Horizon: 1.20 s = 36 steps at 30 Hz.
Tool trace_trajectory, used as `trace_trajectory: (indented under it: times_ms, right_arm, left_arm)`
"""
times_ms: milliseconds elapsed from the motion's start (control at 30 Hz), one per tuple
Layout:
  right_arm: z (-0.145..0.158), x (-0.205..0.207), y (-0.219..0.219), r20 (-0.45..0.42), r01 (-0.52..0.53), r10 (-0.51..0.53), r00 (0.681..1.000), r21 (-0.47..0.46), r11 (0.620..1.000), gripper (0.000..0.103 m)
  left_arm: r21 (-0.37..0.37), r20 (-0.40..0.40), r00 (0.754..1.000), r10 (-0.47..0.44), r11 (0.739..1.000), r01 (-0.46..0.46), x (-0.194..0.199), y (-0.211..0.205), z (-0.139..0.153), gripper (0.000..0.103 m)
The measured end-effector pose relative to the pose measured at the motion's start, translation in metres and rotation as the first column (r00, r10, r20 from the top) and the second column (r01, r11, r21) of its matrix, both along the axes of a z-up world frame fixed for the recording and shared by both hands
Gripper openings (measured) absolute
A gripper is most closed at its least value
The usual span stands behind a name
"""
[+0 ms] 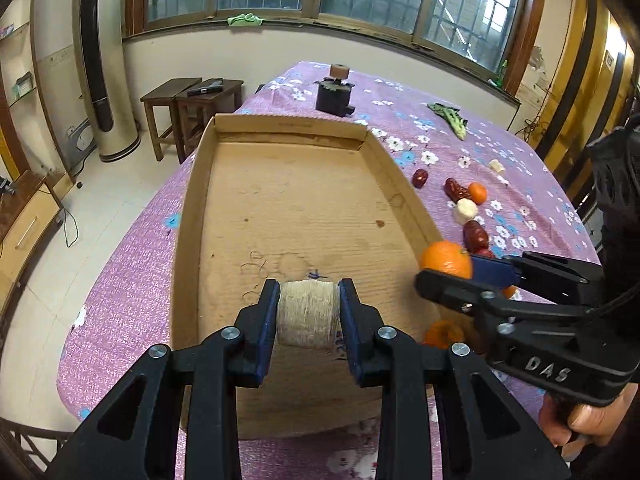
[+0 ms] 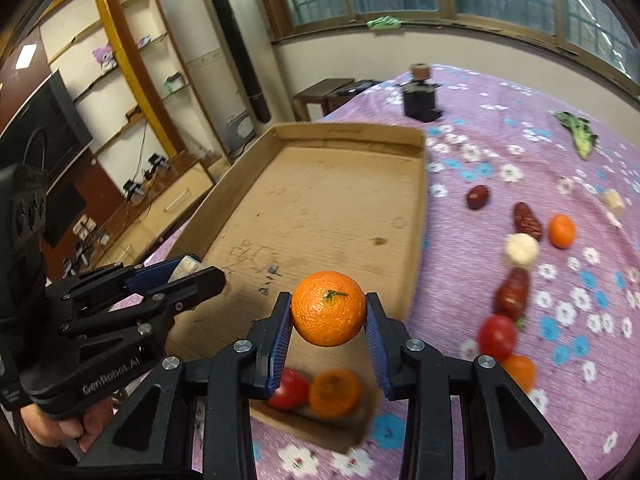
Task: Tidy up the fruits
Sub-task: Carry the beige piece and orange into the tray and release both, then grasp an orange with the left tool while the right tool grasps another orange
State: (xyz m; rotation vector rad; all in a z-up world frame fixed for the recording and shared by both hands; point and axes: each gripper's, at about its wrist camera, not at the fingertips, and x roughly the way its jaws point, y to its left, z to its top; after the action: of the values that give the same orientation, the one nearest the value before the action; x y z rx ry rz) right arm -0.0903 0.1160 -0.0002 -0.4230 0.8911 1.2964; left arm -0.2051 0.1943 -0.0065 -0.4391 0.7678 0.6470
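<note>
Pale fibrous chunk (image 1: 307, 314) clamped in left gripper (image 1: 308, 300), orange (image 2: 328, 308) clamped in right gripper (image 2: 328, 320), both held over cardboard tray (image 1: 192, 200)

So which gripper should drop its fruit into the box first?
Left. The left gripper holds its pale chunk over the box floor; the right gripper holds its orange nearer the box's edge.

Right hand-held gripper (image 1: 446, 276) body: I read "DAS" in raised letters.
Left hand-held gripper (image 2: 200, 270) body: I read "GenRobot.AI" along its side.
Cardboard tray (image 2: 320, 216) floor: handwritten marks, illegible to me.
</note>
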Motion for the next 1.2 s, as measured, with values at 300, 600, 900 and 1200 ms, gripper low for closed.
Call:
trace_trajectory:
  times_ms: [300, 600, 900, 1200]
  right_arm:
    - [-0.030, -0.007, 0.028, 0.012, -0.047, 0.049, 0.999, -0.085, 0.995, 0.037]
    - [-0.037, -0.005, 0.032, 0.008, -0.052, 0.053, 0.999, -0.115, 0.992, 0.044]
    - [-0.004, 0.014, -0.006, -0.035, -0.002, 0.002, 0.999, -0.001, 1.000, 0.057]
    - [0.007, 0.068, -0.072, -0.065, 0.167, -0.164, 0.984, 0.040, 0.985, 0.057]
  left_arm:
    - [-0.037, -0.059, 0.998, 0.000, 0.999, -0.002, 0.002, 0.010, -0.020, 0.027]
    - [-0.052, -0.108, 0.994, -0.007, 0.999, 0.002, 0.006, 0.005, -0.029, 0.031]
    - [-0.030, -0.042, 0.999, 0.026, 0.999, -0.028, -0.003, -0.003, -0.003, 0.061]
    - [-0.004, -0.011, 0.999, -0.053, 0.999, 0.053, 0.026, -0.031, 0.019, 0.061]
